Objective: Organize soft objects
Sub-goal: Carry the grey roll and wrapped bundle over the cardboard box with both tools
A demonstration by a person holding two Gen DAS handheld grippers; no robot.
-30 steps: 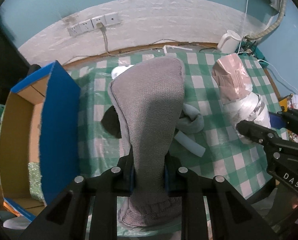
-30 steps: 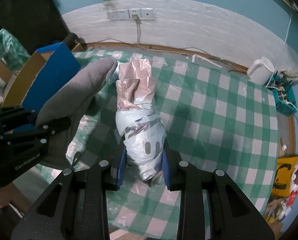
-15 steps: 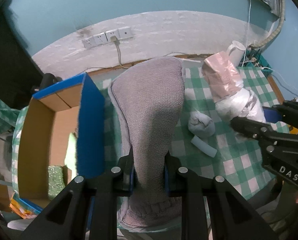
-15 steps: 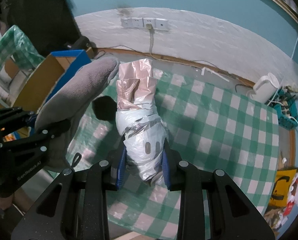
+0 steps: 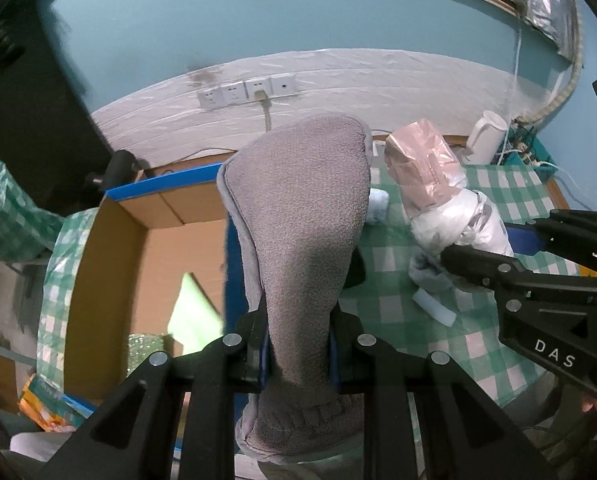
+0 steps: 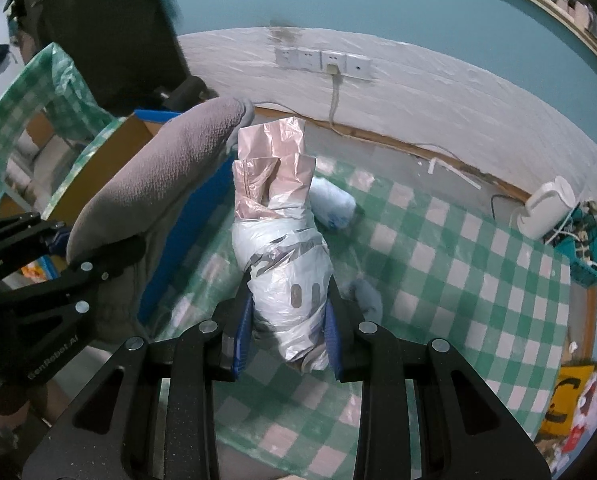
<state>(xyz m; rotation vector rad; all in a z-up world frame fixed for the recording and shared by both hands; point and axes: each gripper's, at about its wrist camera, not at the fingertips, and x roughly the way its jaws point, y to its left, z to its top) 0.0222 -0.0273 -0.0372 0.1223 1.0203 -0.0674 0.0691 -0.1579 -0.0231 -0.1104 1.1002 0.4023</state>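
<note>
Left wrist view: my left gripper [image 5: 298,344] clamps the grey slipper [image 5: 298,216] above the cardboard box [image 5: 114,264]; my right gripper [image 6: 288,320] grips the plastic-wrapped bundle [image 6: 282,248] over the bench [image 6: 438,264]. Next, I judge, both drop into the box.

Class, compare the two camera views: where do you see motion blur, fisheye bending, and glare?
Left wrist view: the cardboard box interior smears with motion blur, while the grey slipper stays sharp. Right wrist view: the wall edge bows from fisheye distortion; the plastic-wrapped bundle and checkered tablecloth show soft glare.
</note>
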